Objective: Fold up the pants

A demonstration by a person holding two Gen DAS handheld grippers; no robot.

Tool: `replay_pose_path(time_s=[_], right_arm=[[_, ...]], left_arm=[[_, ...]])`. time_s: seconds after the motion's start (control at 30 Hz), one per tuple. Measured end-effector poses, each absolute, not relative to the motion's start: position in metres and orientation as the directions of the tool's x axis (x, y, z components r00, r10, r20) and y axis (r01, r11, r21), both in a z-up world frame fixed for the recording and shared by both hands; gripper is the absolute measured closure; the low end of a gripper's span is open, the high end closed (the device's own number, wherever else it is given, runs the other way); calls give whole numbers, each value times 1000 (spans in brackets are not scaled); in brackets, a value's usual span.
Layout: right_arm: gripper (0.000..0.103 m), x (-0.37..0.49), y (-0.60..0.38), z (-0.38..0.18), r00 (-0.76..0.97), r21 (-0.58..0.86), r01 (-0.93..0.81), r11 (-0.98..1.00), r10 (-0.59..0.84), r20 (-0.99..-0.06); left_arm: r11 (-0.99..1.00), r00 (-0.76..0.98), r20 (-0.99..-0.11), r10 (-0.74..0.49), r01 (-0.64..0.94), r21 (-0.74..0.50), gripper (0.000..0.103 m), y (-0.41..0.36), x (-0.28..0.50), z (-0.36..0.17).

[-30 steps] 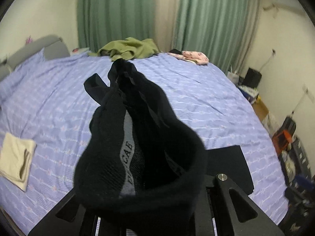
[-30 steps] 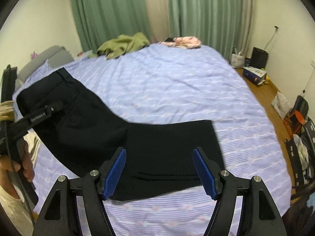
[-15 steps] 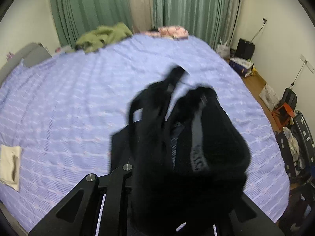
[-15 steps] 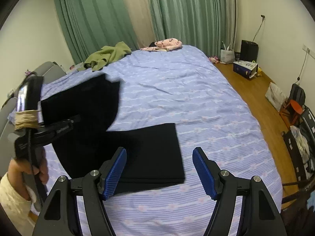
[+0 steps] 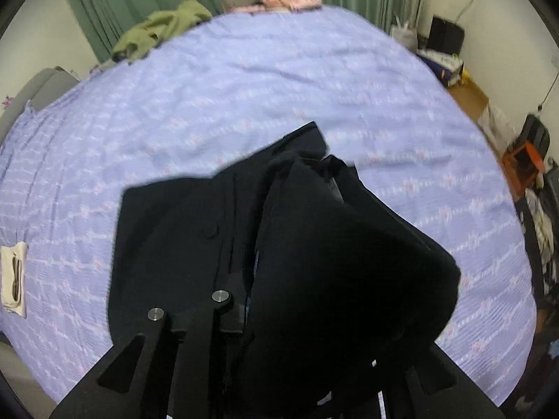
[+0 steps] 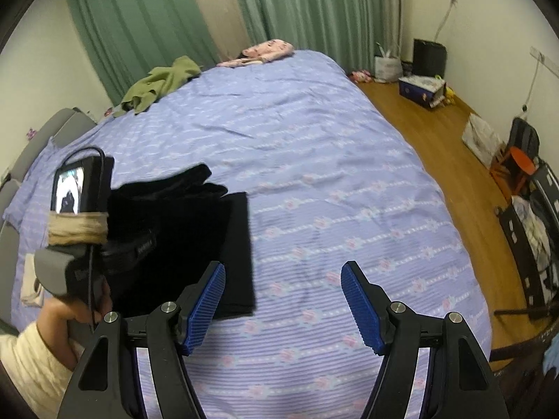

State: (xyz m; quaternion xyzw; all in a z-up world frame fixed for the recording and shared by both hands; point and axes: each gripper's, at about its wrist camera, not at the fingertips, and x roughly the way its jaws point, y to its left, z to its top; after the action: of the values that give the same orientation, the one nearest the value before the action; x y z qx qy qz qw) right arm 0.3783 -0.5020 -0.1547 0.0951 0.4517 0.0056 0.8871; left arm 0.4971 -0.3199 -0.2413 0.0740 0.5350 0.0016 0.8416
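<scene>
Two grippers are at work over the bed [image 6: 314,160]. The left gripper [image 5: 279,331] pinches a bunched end of the pants [image 5: 342,265], and its jaws are opening at this moment with the black cloth still between them. That bunch drapes over the fingers and hides the right-hand one; just ahead of it, the rest of the pants lies flat on the bed as a partly folded slab.

The right gripper [image 6: 283,300] hangs spread and empty, its blue pads [image 6: 360,300] well apart above bare sheet. The pants [image 6: 195,244] lie to its left, their near edge just beside its left pad.

The cloth looks soft and limp, light enough for one gripper. It should sag and crease wherever it is unsupported, and stacked layers may slide. A firmer hold is probably the thick waistband or a folded edge, pinching all layers together near a corner rather than mid-panel.
</scene>
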Motion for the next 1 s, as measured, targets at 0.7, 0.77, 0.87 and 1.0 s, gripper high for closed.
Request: replay_pose_path(time_s=[0.7,0.77,0.87,1.0], right_arm=[[33,411,-474,-184,556,280,-54,958,262,-789],[33,424,-457,-196,533,296,-103,950,304,-790],[33,443,-439,-216,498,335,-139,932,358,-790],[47,473,-423,-245,445,374,-147,916,399,-802]], left_arm=[[994,541,-840,38,66,88,17,-237,446,-183],[994,517,-853,66,38,99,17,-216,445,-194],[995,498,-863,82,10,100,17,-195,443,-207],[996,467,-880,88,-20,89,17,-175,450,-229]])
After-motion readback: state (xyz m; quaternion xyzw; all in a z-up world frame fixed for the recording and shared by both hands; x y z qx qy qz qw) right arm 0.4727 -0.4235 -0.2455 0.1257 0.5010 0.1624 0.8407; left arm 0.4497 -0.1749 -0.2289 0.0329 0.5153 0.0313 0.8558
